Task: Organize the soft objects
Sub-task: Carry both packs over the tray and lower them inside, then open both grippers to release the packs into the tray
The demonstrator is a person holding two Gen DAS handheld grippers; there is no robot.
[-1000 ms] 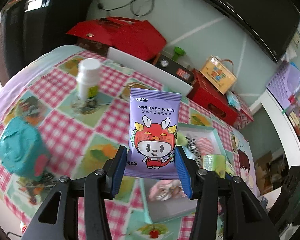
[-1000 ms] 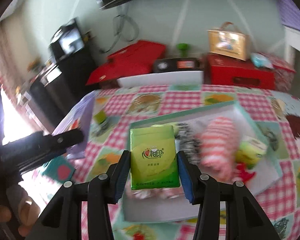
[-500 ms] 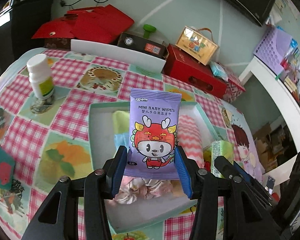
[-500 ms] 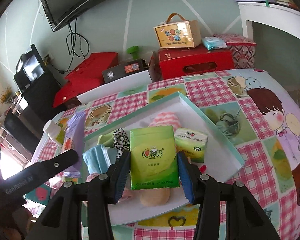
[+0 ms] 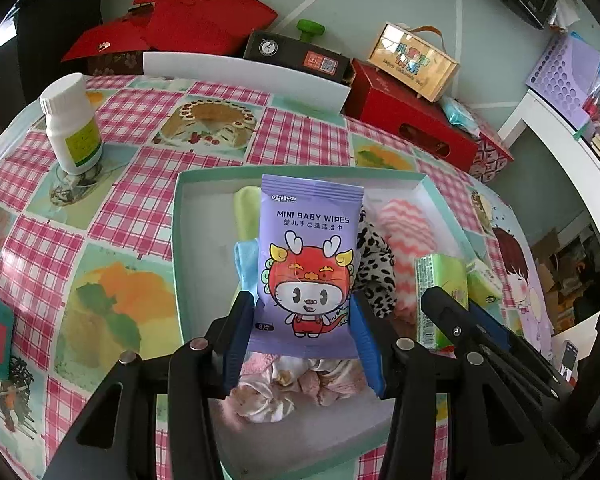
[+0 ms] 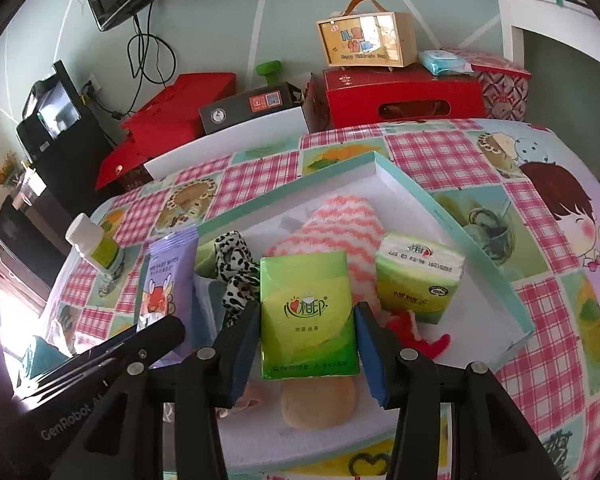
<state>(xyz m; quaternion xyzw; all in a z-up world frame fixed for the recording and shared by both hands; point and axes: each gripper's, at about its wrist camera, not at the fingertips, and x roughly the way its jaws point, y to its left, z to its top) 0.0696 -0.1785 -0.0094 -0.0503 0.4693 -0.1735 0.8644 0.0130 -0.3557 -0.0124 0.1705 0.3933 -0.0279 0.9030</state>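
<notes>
Wipes pack (image 5: 310, 264) and tissue pack (image 6: 309, 316), each pinched between fingers, hang over the crowded tray (image 6: 476, 248).

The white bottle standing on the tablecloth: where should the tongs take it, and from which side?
Probably around the bottle body at its green label, coming in level from the tray side. It stands upright and apart on the cloth, so its round sides are clear all round; the white cap is narrower and a worse hold. Both tongs are full now.

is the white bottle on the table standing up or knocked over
Upright. The white bottle stands on its base on the checked tablecloth, cap on top, outside the teal box.
</notes>
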